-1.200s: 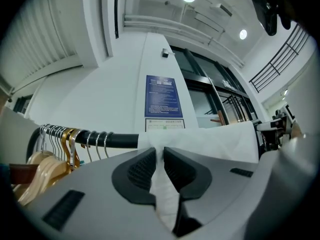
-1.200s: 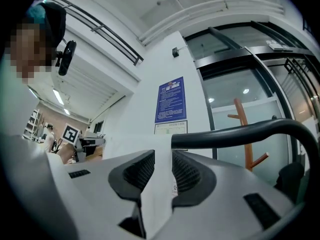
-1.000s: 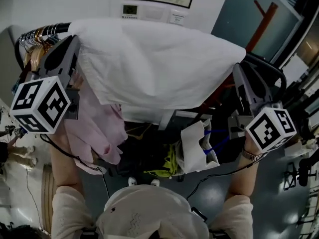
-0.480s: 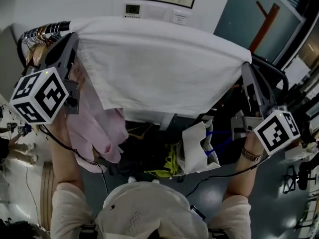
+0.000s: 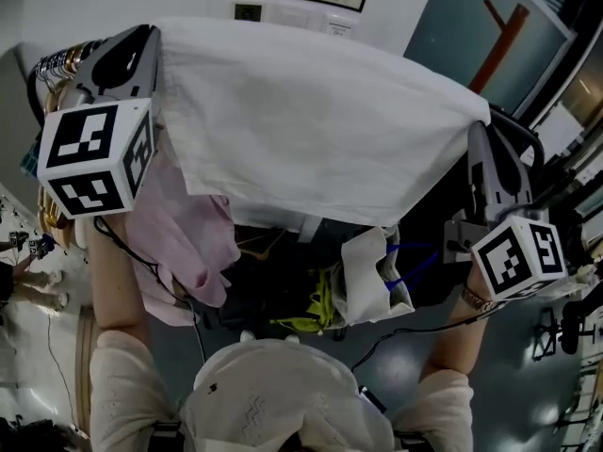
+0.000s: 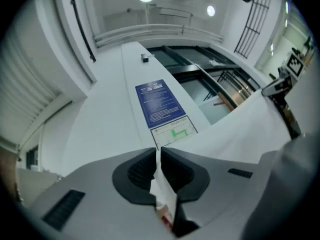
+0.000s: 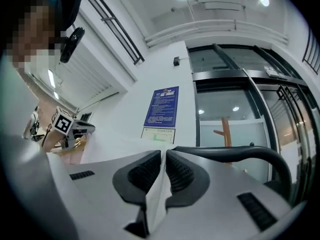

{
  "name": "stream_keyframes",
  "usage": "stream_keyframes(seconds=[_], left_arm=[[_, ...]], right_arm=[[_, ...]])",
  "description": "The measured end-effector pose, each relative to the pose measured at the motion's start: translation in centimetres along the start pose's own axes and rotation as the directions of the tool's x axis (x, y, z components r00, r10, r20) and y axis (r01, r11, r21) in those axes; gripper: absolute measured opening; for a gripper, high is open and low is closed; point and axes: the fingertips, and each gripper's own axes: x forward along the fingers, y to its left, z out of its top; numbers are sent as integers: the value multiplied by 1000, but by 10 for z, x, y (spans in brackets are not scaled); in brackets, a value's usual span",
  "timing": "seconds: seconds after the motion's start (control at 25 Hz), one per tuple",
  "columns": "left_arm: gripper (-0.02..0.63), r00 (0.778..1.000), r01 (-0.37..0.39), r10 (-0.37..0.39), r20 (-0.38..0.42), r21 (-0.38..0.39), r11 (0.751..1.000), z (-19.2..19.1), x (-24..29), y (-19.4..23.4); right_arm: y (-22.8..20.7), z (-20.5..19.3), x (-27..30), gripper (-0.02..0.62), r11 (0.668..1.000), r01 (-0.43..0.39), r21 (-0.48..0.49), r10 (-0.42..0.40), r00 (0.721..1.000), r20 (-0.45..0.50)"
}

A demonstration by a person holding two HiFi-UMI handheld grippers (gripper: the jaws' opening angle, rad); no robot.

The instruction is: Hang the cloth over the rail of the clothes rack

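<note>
Both claws, left gripper [image 6: 157,154] and right gripper [image 7: 163,156], pinch corners of the taut white cloth [image 5: 301,121] (rail [image 7: 235,151] just beyond); a thin grip may slip, dropping one end.

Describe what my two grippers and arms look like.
The left claw and right claw are light grey shells with black ribbed pads. Each carries a white cube of black square markers and trails a thin black cable. The sleeves are pale; a watch is on the right wrist.
</note>
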Motion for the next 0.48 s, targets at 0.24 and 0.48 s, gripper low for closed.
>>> stream_keyframes(seconds=[0.24,0.48], left_arm=[[21,992,-122,125,-15,129,984,-5,-6,9],[20,953,-257,260,157,-38,966,-2,-40,20]], right_arm=[[-1,-9,-5,85,1000,17,7,-16,999,-42],[-19,-3,-43,95,985,169,33,-171,983,65]])
